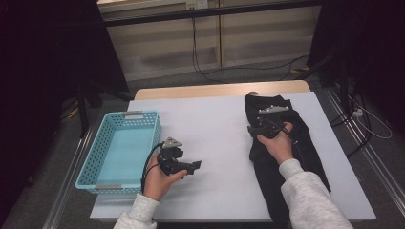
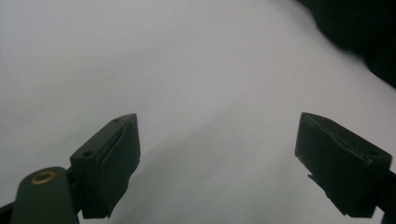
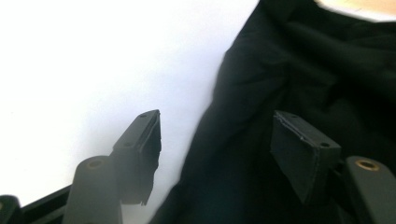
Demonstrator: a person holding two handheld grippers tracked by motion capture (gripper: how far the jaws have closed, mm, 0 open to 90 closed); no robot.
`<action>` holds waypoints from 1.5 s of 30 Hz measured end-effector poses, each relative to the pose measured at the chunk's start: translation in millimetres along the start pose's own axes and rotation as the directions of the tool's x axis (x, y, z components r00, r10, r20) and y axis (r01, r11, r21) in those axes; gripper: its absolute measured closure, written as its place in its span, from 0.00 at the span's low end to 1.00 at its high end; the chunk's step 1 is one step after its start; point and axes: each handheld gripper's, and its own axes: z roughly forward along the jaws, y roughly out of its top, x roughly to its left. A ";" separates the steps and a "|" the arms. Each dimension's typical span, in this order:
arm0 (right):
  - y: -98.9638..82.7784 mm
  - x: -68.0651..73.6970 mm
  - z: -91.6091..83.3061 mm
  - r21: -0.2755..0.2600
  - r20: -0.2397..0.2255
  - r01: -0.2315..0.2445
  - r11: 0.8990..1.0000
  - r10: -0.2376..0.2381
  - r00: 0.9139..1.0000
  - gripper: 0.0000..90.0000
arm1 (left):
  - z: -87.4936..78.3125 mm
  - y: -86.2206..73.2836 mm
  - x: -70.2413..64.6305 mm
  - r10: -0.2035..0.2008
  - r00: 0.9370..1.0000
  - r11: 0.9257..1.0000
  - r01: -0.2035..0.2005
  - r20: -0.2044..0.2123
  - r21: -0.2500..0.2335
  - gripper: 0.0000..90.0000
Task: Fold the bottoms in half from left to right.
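Right gripper (image 1: pixel 260 129) hovers with jaws parted and empty over the left edge of the black garment (image 1: pixel 279 162) (long axis running near to far), far closer than the left gripper (image 1: pixel 188 166).

Matt black cloth (image 1: pixel 279 143) (softly creased)
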 end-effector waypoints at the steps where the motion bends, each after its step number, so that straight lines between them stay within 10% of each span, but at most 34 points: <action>1: -1.2 1.2 2.6 0.007 0.006 0.005 1.000 -0.005 1.000 0.37 | -0.1 0.0 0.0 0.001 1.000 1.000 -0.001 0.000 0.000 0.16; 10: -12.2 5.6 13.8 0.023 0.043 0.030 0.999 -0.031 0.999 0.43 | -1.5 0.5 1.9 -0.006 1.000 1.000 0.006 -0.004 -0.009 0.16; 27: -12.2 -15.9 9.8 0.012 0.039 -0.022 1.000 0.021 0.999 0.96 | -4.2 2.5 2.8 -0.005 1.000 1.000 0.004 -0.006 -0.012 0.17; 45: -9.1 5.0 3.6 -0.001 -0.060 0.043 0.999 -0.043 0.997 0.99 | -8.9 3.6 2.0 -0.008 1.000 1.000 0.008 -0.010 -0.015 0.17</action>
